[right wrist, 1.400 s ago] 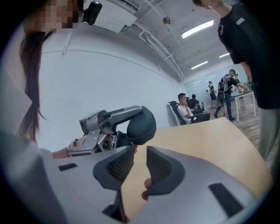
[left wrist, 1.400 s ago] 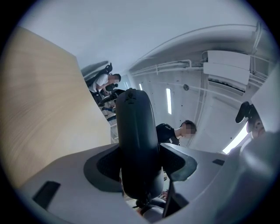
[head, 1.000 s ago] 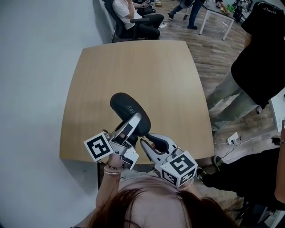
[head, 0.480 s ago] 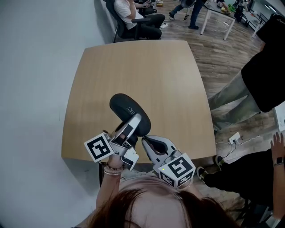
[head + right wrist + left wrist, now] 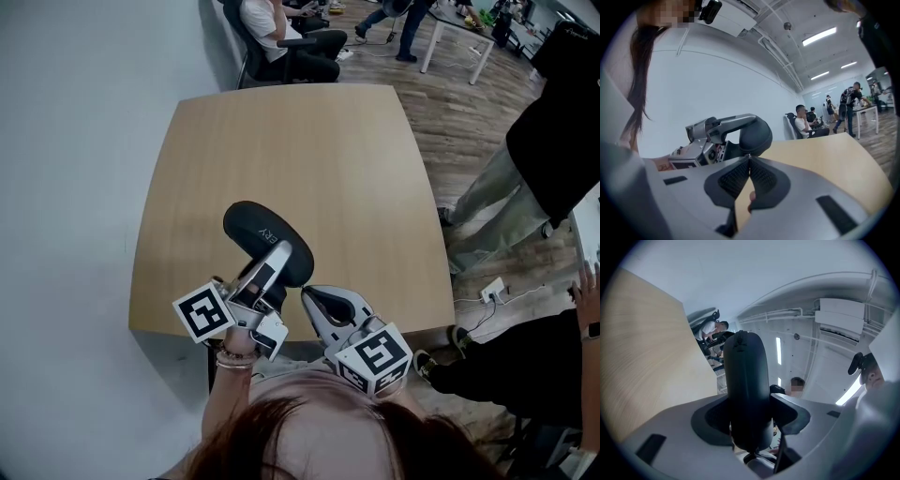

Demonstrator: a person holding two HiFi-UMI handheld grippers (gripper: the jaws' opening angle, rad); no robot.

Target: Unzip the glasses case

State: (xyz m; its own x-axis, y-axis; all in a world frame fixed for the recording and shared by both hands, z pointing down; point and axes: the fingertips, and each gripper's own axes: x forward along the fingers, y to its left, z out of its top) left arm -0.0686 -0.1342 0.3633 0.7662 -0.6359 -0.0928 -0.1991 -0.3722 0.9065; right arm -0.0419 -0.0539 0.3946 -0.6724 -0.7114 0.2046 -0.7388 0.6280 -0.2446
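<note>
In the head view, the far end of the glasses case [image 5: 267, 236] has swung a little to the left over the table [image 5: 309, 141] since a second ago. Its near end sits in your left tool [image 5: 279, 264], and your right tool [image 5: 311, 302] is just beside it.

In the left gripper view, the jaws have just been closing slightly, and both pads press on the case between them.

In the right gripper view, the jaws are together at the tips, directly under the case's rounded end. You cannot tell whether they pinch the zipper pull.
</note>
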